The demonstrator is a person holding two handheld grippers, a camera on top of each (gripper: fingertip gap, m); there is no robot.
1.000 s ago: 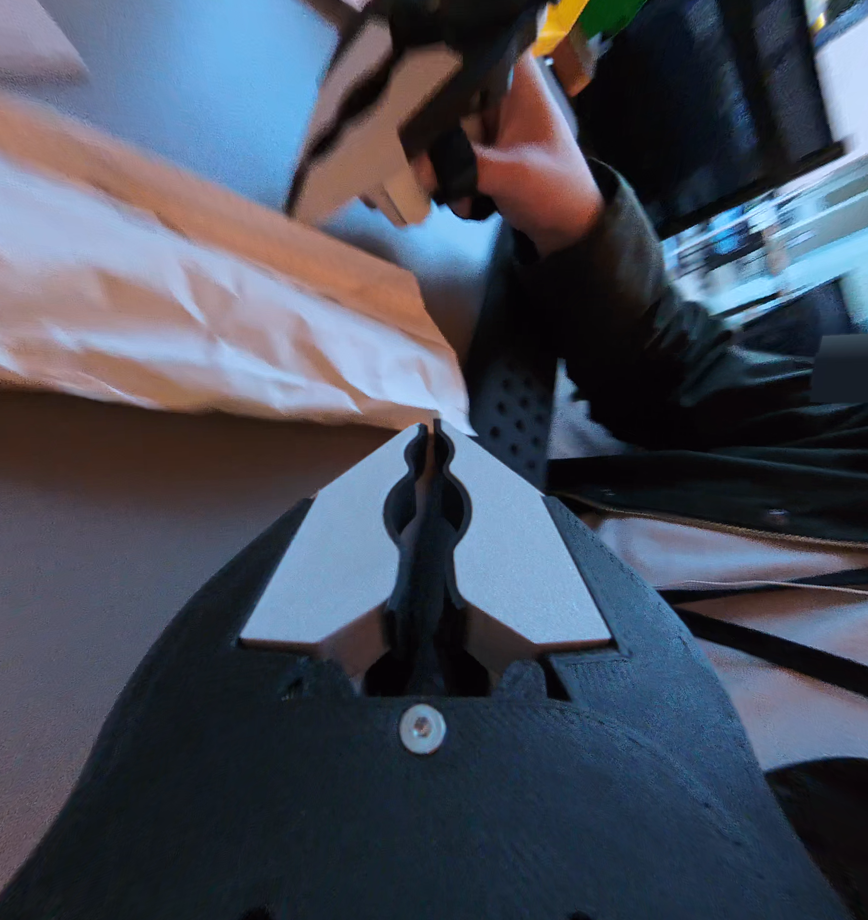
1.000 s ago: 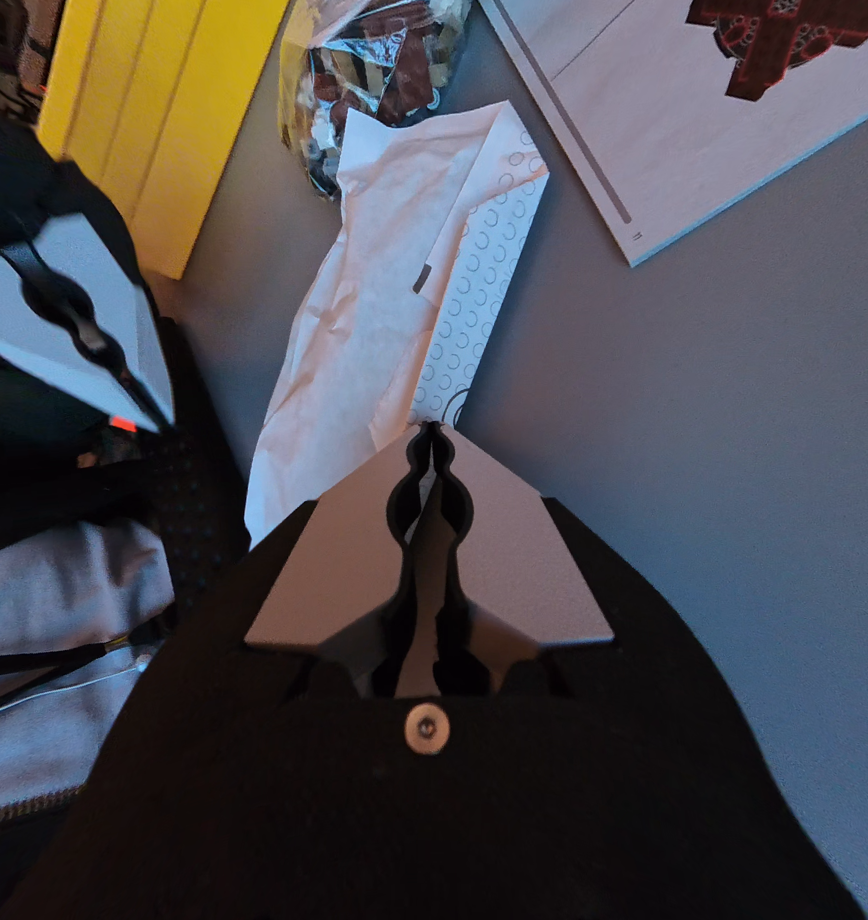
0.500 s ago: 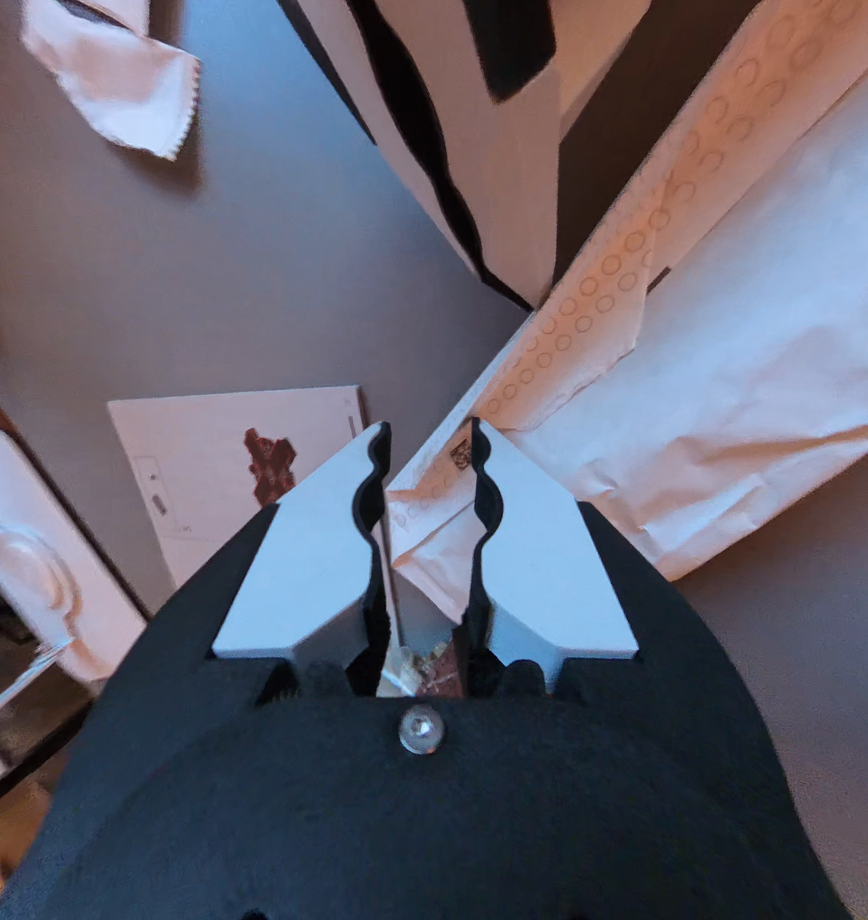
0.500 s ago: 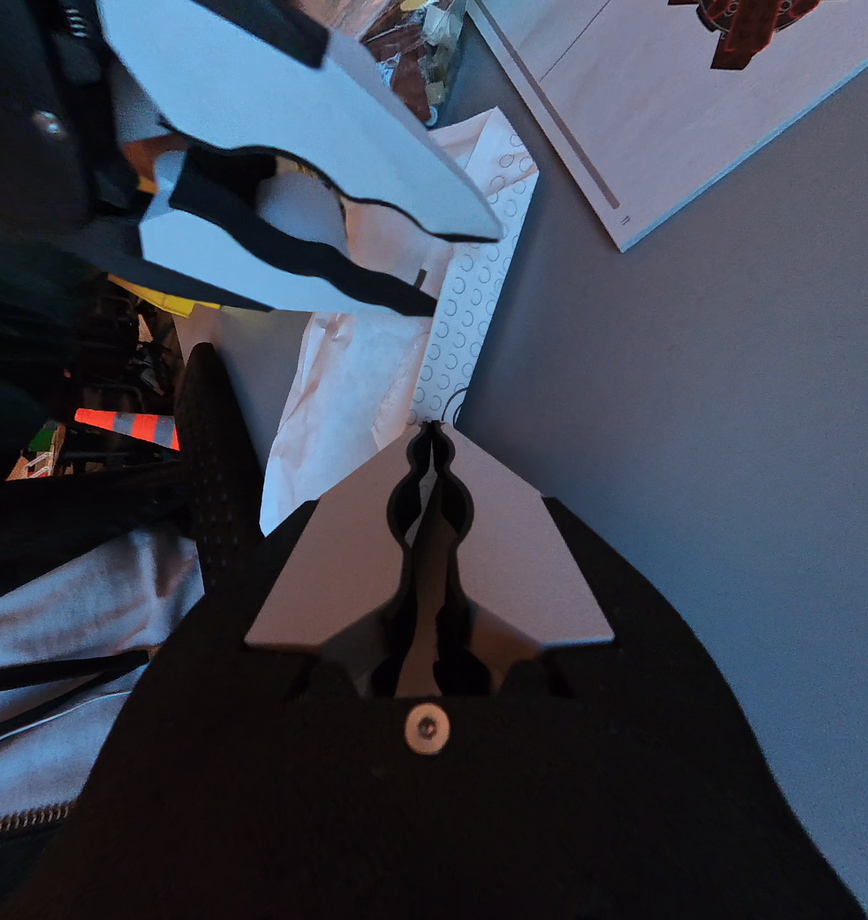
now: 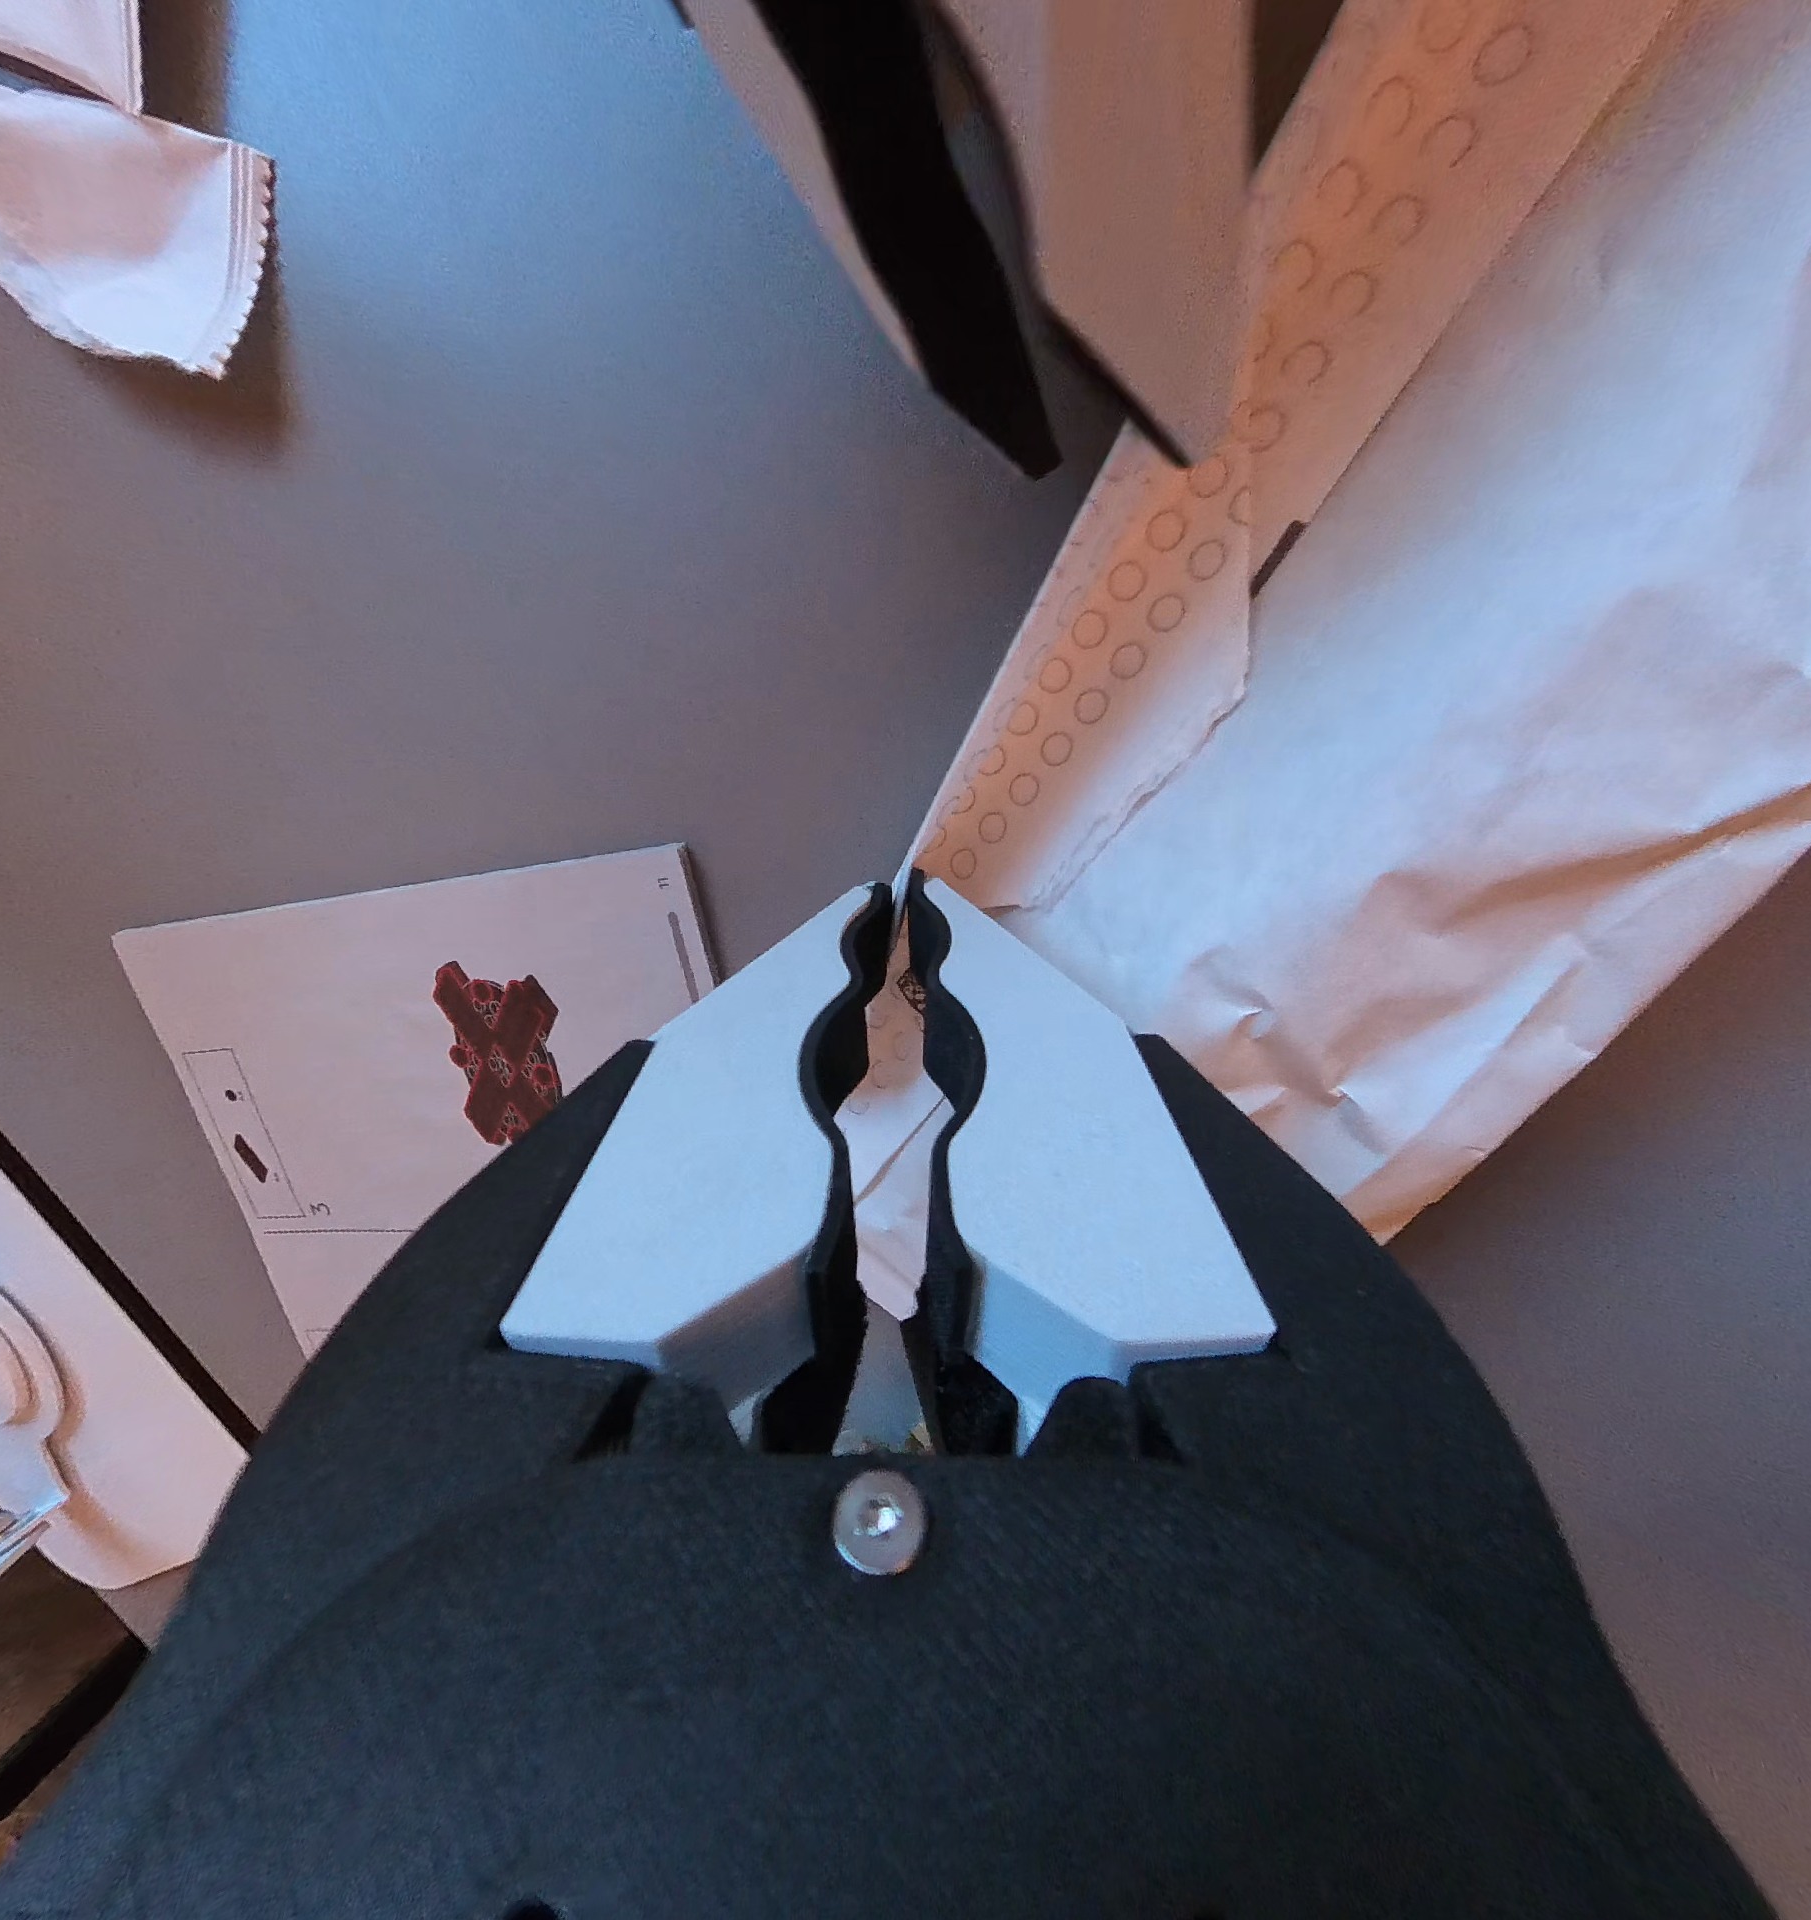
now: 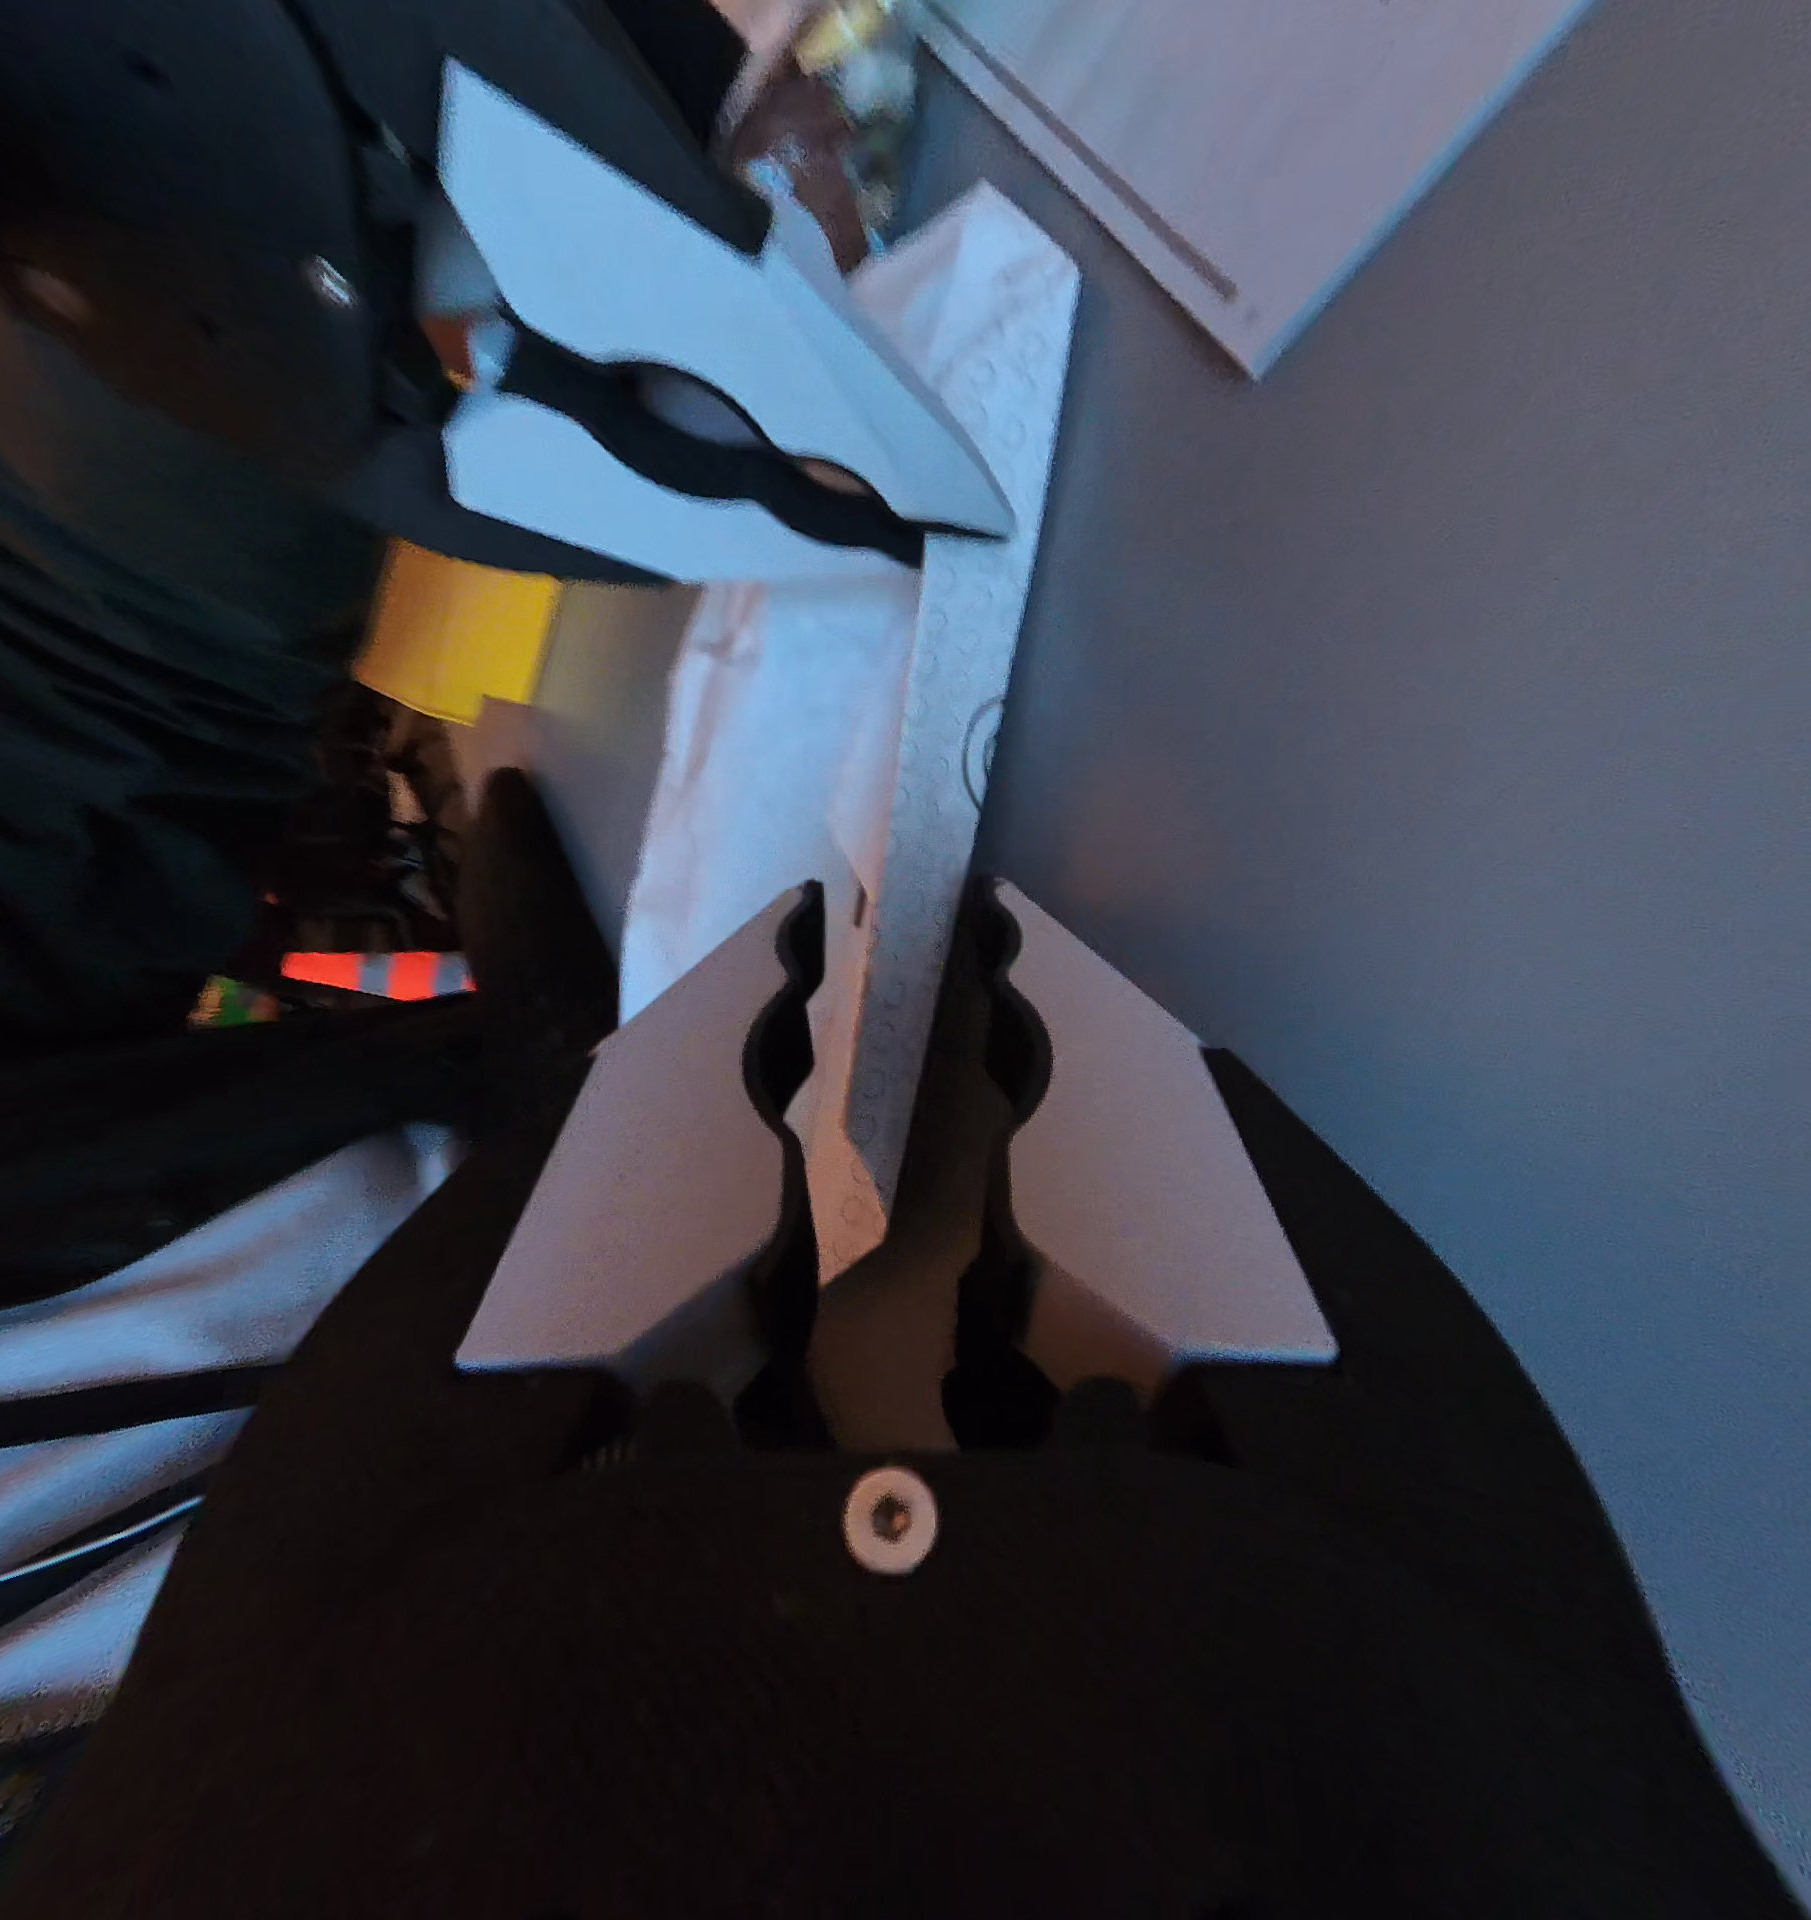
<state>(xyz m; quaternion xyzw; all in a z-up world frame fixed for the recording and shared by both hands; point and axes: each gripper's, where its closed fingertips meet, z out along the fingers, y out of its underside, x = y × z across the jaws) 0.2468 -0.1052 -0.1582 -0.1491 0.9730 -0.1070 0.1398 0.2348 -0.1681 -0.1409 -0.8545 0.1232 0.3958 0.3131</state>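
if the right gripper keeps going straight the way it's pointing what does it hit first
Most likely the white paper bag: its circle-printed strip already runs between the open fingers of the right gripper. Farther along that line sits the left gripper, shut on the same strip, though depth is hard to judge.

My left gripper [image 5: 899, 896] has its jaws pinched on the corner of a white paper bag [image 5: 1483, 748] with a circle-printed strip. Other gripper [image 5: 963, 208] sits at the top, blurred, touching the bag's upper part as far as I can tell. Booklet [image 5: 361, 1029] lies left on the grey surface [image 5: 527, 582]; torn paper scrap [image 5: 122, 249] top left.
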